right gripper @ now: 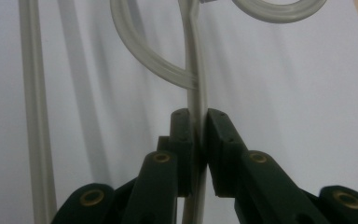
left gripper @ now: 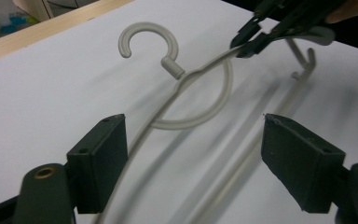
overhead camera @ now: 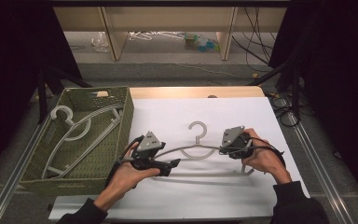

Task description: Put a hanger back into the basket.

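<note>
A grey plastic hanger (overhead camera: 196, 128) lies across the white sheet, hook pointing away from me, and casts a shadow under itself. My right gripper (overhead camera: 223, 150) is shut on its right shoulder arm; in the right gripper view the jaws (right gripper: 199, 126) pinch the thin rod (right gripper: 195, 60). My left gripper (overhead camera: 173, 163) is at the hanger's left shoulder. In the left gripper view it (left gripper: 193, 140) stands wide open, with the hanger's arm (left gripper: 142, 135) running just inside the left jaw. The right gripper (left gripper: 249, 43) shows at the top of that view, clamped on the same rod.
A green woven basket (overhead camera: 129, 116) stands at the table's left and holds a few more grey hangers (overhead camera: 81, 128). Bare white sheet (overhead camera: 168, 200) lies in front of my hands. The wooden table edge (overhead camera: 191, 91) runs along the back.
</note>
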`<action>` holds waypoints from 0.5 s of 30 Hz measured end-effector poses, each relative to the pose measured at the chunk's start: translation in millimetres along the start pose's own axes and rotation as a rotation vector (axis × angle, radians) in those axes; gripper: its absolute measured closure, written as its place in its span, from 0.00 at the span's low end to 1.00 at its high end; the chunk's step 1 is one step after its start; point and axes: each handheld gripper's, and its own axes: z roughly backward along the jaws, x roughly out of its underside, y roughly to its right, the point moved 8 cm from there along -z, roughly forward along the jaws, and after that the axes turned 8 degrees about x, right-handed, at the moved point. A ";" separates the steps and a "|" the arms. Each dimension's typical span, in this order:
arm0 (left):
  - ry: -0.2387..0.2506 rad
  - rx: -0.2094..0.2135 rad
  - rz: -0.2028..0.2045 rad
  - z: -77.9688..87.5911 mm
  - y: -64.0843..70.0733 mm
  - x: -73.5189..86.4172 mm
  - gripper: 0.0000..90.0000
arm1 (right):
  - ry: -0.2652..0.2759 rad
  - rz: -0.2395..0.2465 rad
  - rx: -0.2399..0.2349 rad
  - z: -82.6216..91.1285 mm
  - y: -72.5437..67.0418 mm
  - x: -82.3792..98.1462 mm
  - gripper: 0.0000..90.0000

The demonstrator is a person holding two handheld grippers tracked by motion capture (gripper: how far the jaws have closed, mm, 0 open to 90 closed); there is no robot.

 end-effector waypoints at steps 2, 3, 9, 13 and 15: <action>-0.022 -0.001 0.013 -9.4 -5.0 -2.2 0.26 | 0.015 0.007 0.003 7.4 -3.6 -2.5 0.91; -0.040 -0.007 0.002 -13.5 -8.7 -2.6 0.26 | 0.023 0.003 0.010 10.2 -5.4 -4.0 0.91; -0.088 -0.007 0.007 -29.9 -17.6 -1.2 0.31 | 0.036 0.037 0.023 18.0 -10.7 -7.9 0.91; -0.087 -0.002 0.017 -37.9 -21.1 -2.1 0.34 | 0.043 0.052 0.025 22.1 -12.2 -10.9 0.91; -0.092 0.002 0.003 -41.4 -21.7 -2.8 0.36 | 0.048 0.059 0.029 24.1 -12.6 -12.8 0.90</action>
